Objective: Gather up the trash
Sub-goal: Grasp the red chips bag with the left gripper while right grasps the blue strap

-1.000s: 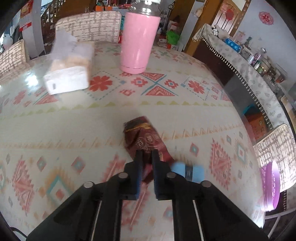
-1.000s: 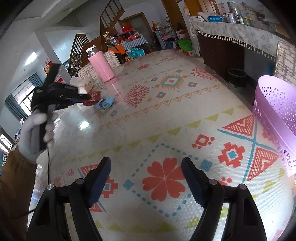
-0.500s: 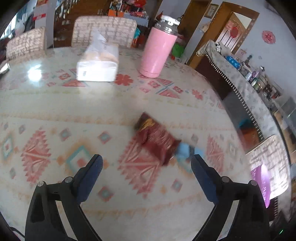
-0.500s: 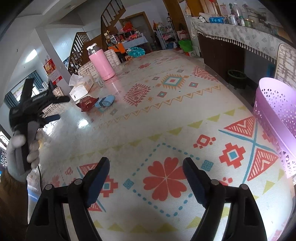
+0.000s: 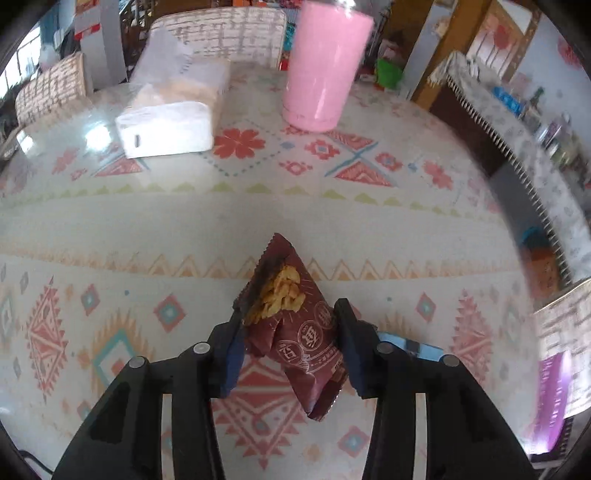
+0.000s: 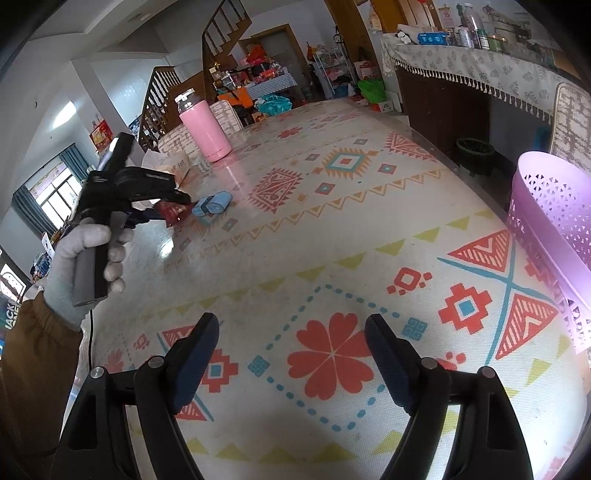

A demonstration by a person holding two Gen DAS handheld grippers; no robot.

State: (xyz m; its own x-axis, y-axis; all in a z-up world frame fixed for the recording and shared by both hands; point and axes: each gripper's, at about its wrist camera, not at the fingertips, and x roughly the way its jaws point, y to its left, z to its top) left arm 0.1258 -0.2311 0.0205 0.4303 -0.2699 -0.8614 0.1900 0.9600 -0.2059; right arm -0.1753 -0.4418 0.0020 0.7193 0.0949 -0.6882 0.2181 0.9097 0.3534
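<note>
A dark red snack wrapper (image 5: 295,332) lies crumpled on the patterned tablecloth, between the fingers of my left gripper (image 5: 290,332). The jaws stand on either side of it, partly open, close to its edges. A small blue wrapper (image 5: 410,347) lies just right of it, partly hidden by the right finger. In the right wrist view the left gripper (image 6: 173,201) is over the red wrapper (image 6: 171,214) with the blue wrapper (image 6: 214,205) beside it. My right gripper (image 6: 291,354) is open and empty above the near table. A purple perforated basket (image 6: 550,210) stands at the right edge.
A pink tumbler (image 5: 325,70) and a white tissue box (image 5: 173,114) stand at the far side of the table (image 5: 110,229). Chairs (image 5: 221,33) line the far edge. A cloth-covered sideboard (image 6: 480,62) runs along the right.
My left gripper opened wide and pulled back, then came down again around the red wrapper with jaws narrower. The right gripper has barely moved.
</note>
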